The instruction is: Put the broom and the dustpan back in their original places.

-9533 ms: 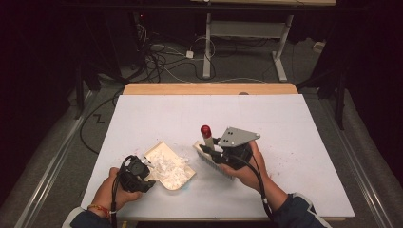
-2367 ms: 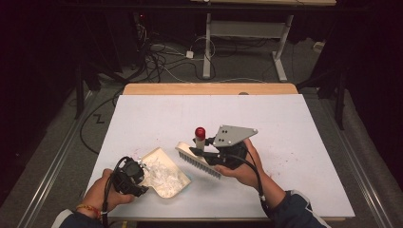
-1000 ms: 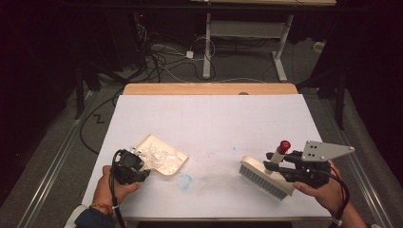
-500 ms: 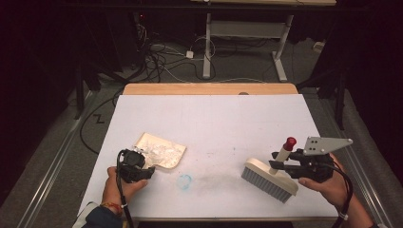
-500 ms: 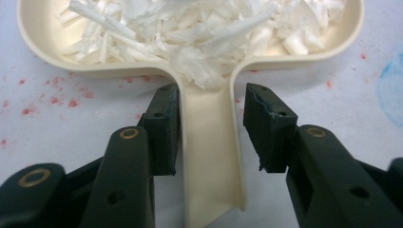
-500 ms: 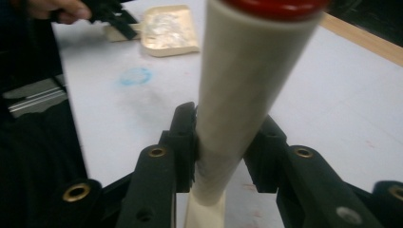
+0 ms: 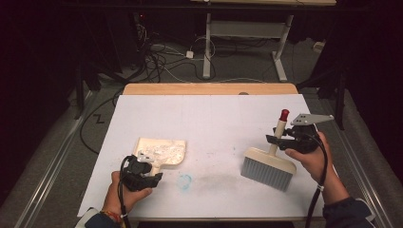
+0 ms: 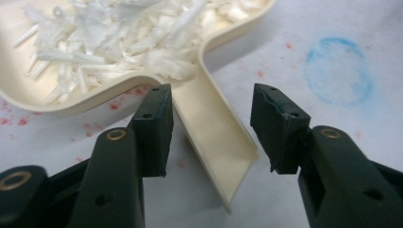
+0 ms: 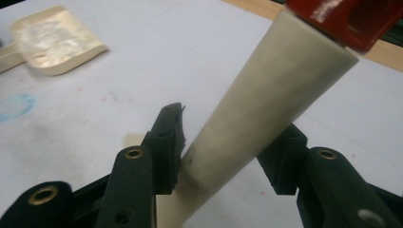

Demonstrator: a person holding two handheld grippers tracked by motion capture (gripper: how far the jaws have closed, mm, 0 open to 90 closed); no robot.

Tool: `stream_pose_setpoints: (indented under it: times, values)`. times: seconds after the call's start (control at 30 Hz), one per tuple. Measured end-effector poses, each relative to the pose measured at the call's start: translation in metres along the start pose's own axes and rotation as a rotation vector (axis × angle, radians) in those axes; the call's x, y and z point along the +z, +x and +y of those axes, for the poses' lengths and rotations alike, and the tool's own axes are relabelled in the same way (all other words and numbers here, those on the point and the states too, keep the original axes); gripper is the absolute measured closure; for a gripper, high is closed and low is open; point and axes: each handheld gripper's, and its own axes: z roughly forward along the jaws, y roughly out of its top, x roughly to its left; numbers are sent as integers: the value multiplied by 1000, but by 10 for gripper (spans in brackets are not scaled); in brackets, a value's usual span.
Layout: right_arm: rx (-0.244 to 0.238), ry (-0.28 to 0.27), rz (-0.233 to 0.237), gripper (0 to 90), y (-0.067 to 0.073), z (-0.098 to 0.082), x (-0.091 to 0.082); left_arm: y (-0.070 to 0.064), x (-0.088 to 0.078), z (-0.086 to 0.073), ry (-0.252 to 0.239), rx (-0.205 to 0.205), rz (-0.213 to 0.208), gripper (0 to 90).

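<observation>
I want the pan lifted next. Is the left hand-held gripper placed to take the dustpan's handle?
Probably yes: the left hand-held gripper has just been opening, and the dustpan's handle lies between its jaws, untouched, with nothing blocking it.
</observation>
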Motion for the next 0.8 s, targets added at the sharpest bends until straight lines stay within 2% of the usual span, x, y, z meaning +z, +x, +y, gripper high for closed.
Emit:
stream_pose_setpoints:
  times: [0.13,0.3,0.4,0.43,0.47,0.53,0.57,0.7,0.8]
  values:
    - [15,20,-73,525,-7,4,18,-2,1,-5,-7,33,-11,463]
    - [11,47,-119,513,-11,10,44,-2,-2,-5,-27,77,2,427]
    - [13,49,-163,501,-12,13,56,-3,-7,-6,-97,130,14,390]
    - [13,44,-172,498,-12,14,59,-3,-8,-7,-110,151,6,369]
    - [24,35,-179,496,-13,14,61,-5,-8,-8,-123,180,18,355]
    - [38,22,-203,487,-14,16,66,-11,-7,-10,-143,258,72,339]
    - [41,18,-224,485,-15,17,68,-13,-6,-11,-153,280,70,326]
    - [47,-17,-279,465,-16,18,74,-17,-4,-16,-203,309,69,260]
    - [50,-65,-287,466,-16,20,71,-18,-7,-19,-259,320,67,213]
